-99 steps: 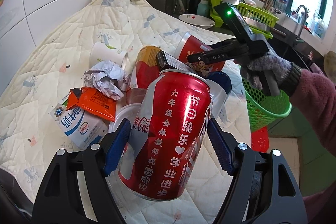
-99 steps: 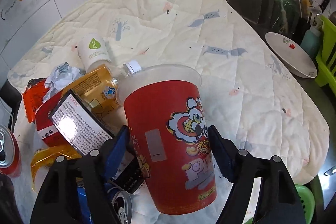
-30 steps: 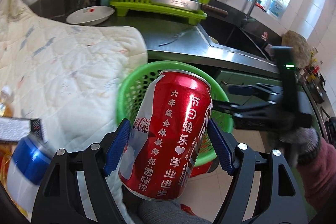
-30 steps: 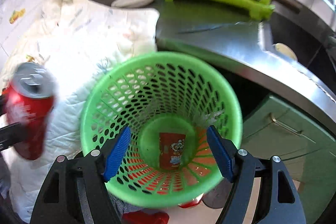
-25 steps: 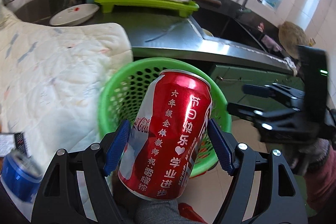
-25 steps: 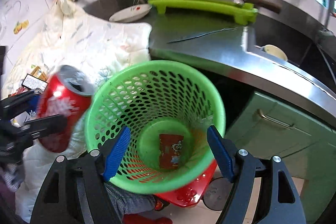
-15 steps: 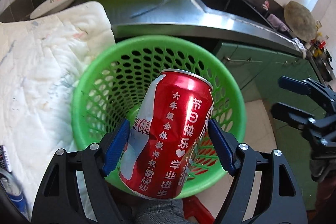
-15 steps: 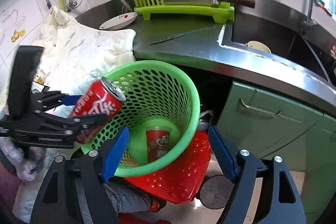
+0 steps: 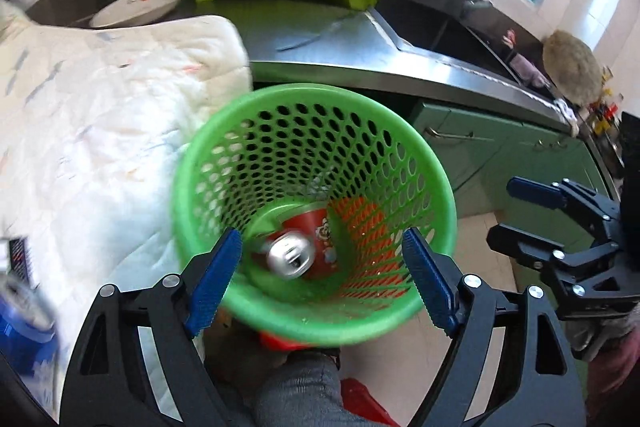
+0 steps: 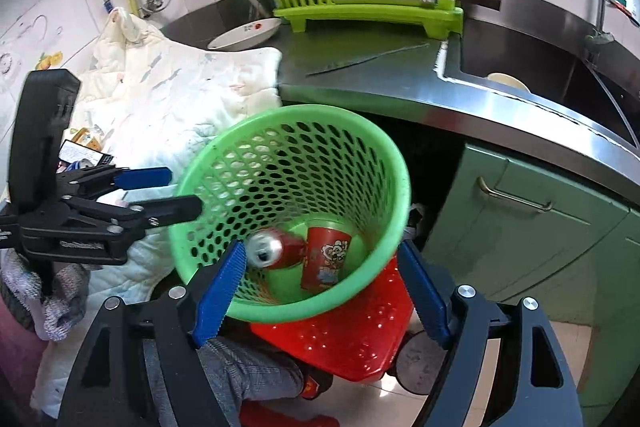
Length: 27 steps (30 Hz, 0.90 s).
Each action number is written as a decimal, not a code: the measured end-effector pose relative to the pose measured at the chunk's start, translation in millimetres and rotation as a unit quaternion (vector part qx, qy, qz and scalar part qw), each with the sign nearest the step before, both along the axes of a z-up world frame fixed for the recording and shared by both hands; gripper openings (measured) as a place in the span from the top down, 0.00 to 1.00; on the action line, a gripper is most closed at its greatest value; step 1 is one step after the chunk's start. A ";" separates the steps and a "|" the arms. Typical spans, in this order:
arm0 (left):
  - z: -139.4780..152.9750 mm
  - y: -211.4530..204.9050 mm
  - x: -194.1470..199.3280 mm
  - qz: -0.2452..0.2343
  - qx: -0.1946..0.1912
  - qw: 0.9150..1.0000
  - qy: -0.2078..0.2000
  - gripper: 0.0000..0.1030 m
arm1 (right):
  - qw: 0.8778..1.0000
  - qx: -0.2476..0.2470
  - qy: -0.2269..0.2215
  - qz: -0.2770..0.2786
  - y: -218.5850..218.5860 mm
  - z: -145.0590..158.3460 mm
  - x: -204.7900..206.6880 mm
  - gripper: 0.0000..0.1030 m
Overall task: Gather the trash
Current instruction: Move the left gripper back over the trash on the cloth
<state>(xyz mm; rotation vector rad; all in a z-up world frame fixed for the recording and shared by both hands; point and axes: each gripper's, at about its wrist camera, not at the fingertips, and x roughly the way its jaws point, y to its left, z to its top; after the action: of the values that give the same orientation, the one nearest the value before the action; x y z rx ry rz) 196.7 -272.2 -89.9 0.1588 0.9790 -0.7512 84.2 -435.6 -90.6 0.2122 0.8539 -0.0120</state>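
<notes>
Our left tongs (image 9: 320,275) hang over the green basket (image 9: 400,131), their jaws opening with nothing between them, while the red can (image 9: 290,259) lies blurred at the bottom, silver top toward us, against the red paper cup (image 9: 324,227). Our right tongs (image 10: 320,291) stand wide and empty. Remaining trash, including a blue can (image 9: 24,323), lies on the quilted tabletop (image 9: 100,115) to the left, nearer our left hand.

Green basket (image 9: 434,163) mouth is open from above, nothing across it. Bottom is taken by the red can (image 9: 290,259) and red cup (image 9: 324,231). Quilt (image 9: 100,123) touches the rim on one side, steel counter edge (image 9: 460,75) close behind, cabinet fronts (image 10: 540,227) beside.
</notes>
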 end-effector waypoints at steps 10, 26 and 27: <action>42.1 86.7 -47.3 0.064 -0.019 0.997 -0.050 0.21 | 0.998 0.012 -0.024 0.052 59.3 17.3 0.8 0.26; 80.4 271.5 -113.2 0.261 0.004 0.957 -0.127 0.21 | 0.984 0.005 -0.046 0.170 180.2 42.0 10.6 0.23; 80.6 283.3 -115.8 0.277 0.006 0.952 -0.129 0.21 | 0.983 0.006 -0.047 0.176 186.9 42.9 11.7 0.22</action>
<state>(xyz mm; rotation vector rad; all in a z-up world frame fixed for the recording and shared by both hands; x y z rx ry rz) 80.9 11.1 -9.3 -0.0125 0.7263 -0.2012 95.9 -248.7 -47.7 0.0696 0.7886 0.3324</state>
